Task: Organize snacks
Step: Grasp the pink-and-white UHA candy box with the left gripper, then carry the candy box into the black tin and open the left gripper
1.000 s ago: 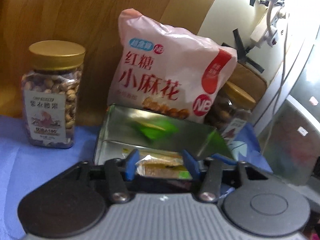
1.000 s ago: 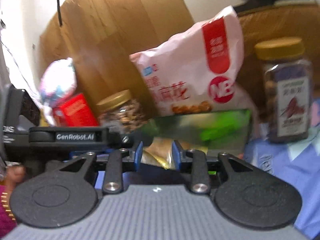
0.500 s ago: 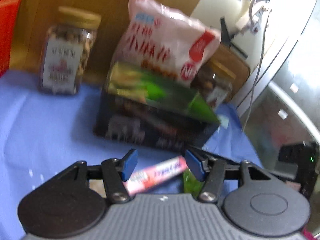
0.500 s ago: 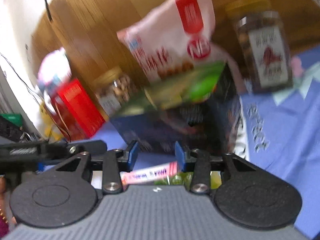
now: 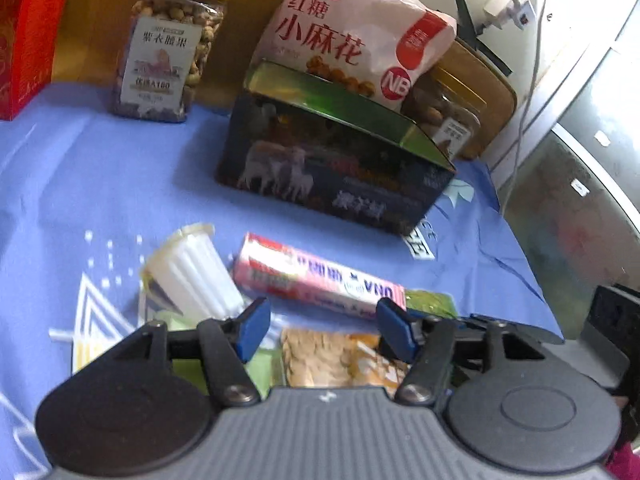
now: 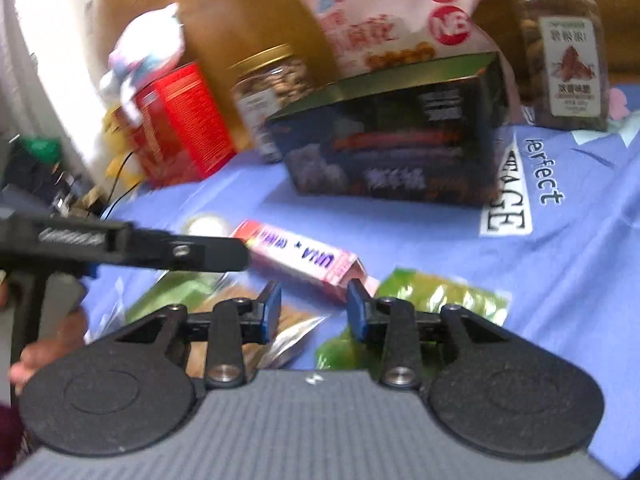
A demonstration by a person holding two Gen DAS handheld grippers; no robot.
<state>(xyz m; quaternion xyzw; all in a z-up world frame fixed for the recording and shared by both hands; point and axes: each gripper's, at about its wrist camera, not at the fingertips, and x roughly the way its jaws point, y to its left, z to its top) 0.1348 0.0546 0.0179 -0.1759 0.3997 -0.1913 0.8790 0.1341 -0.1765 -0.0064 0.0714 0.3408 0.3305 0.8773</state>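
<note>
Cloth: we work over a blue printed tablecloth (image 5: 120, 184) that carries everything.
Tin: the dark rectangular metal tin with a green-lined interior (image 5: 336, 168) stands open at the back of the cloth; we judge it rigid and the likely home for the loose snacks.
Bag: a puffy pink plastic bag of twisted dough snacks (image 5: 352, 36) leans behind the tin; soft, crushable.
Jar: a clear nut jar with a gold lid (image 5: 168, 48) stands left of the tin, well apart.
Tube: the long pink foil-wrapped snack roll (image 5: 316, 280) lies in front of the tin, just beyond our fingertips; light, stiff, slippery, so we would pinch it mid-length across its width.
Left gripper (image 5: 324, 326): fingers apart, empty.
Right gripper (image 6: 314, 314): fingers apart, empty, near the roll's end.
</note>
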